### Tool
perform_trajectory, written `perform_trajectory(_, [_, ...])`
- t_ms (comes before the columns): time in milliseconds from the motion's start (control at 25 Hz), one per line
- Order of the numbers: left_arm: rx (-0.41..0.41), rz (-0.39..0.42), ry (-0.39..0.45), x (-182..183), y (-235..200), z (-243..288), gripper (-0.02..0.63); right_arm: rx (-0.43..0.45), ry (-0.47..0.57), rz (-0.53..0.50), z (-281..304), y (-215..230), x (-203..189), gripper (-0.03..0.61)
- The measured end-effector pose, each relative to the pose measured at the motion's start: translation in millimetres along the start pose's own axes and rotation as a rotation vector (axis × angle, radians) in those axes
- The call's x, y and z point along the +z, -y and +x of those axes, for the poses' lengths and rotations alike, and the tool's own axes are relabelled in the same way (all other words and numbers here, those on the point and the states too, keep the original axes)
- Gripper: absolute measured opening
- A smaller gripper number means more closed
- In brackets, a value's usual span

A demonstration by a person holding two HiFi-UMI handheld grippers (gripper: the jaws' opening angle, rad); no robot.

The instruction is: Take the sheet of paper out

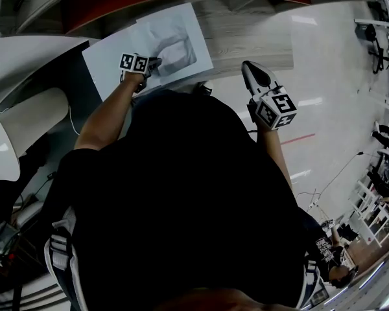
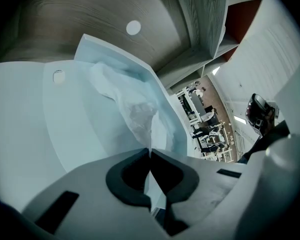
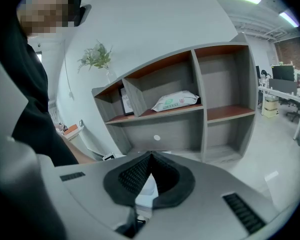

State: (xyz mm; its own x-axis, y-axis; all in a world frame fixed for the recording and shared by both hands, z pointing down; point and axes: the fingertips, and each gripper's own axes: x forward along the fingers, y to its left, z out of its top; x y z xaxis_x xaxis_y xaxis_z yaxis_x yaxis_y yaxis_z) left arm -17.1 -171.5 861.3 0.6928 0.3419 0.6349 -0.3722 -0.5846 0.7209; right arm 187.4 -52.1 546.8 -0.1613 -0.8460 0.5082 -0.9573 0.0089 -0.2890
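Observation:
A white sheet of paper lies in a clear plastic sleeve on the grey wooden shelf top. My left gripper rests at the sleeve's near edge. In the left gripper view its jaws are shut on a thin crinkled layer of the sleeve, which puckers upward above the pale sheet. Whether the paper is pinched too I cannot tell. My right gripper hangs in the air to the right, off the sheet, with its jaws shut on nothing.
The right gripper view faces a grey shelf unit with red-brown boards, a white wipes packet, a small frame and a plant on top. A white rounded desk stands to the left. Polished floor lies to the right.

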Motion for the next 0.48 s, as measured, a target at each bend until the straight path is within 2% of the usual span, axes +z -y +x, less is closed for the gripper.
perform_trajectory(480, [0.062,-0.017,0.063,5,-6,-31,0.021,0.058,0.024,-0.022,7,-1,7,0.012])
